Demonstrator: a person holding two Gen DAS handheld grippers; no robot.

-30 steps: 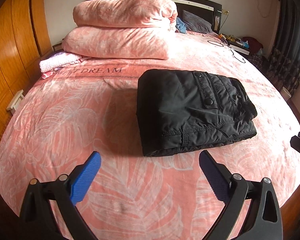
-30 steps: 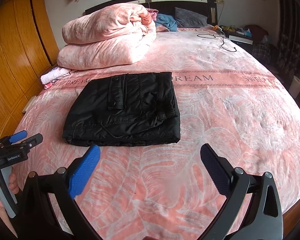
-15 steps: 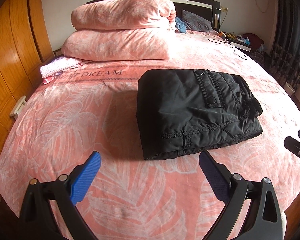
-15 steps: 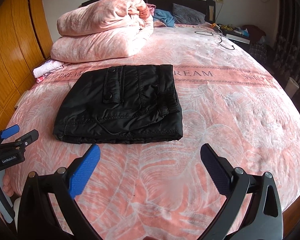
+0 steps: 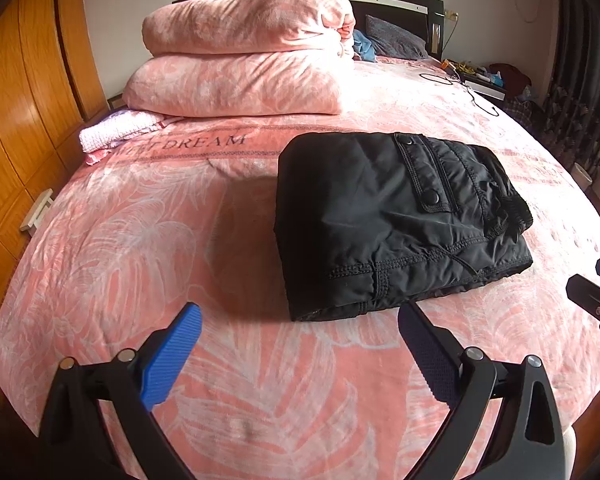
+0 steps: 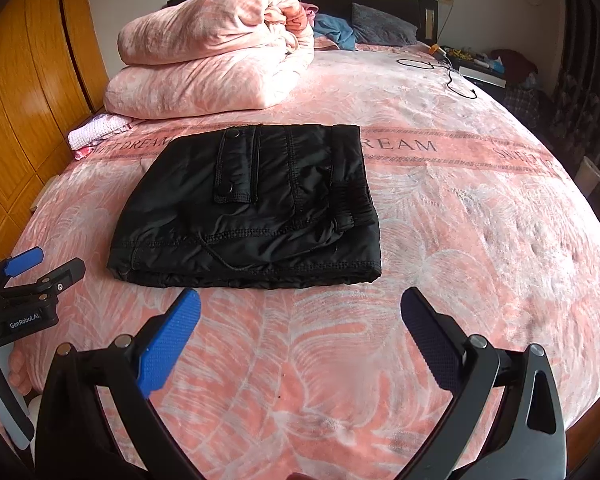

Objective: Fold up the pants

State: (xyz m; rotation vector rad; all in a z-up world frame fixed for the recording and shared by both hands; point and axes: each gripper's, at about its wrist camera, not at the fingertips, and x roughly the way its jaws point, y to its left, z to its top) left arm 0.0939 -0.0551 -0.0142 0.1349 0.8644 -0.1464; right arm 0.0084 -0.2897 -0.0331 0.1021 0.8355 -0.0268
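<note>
Left gripper (image 5: 298, 334) and right gripper (image 6: 300, 318): both spread wide, empty, above near edge of bed (image 6: 480, 208). Folded quilt (image 6: 208, 60) stacked at headboard end. Black pants (image 6: 252, 208) folded into compact rectangle mid-bed, apart from both grippers. Small pinkish cloth (image 5: 116, 134), possibly a towel, beside quilt.

A band across the bed cover (image 6: 460, 208), beyond the right gripper (image 6: 300, 316), reads "DREAM" and "REAM". The left gripper (image 6: 40, 276), seen off to its left, bears "GenRobot.AI".
</note>
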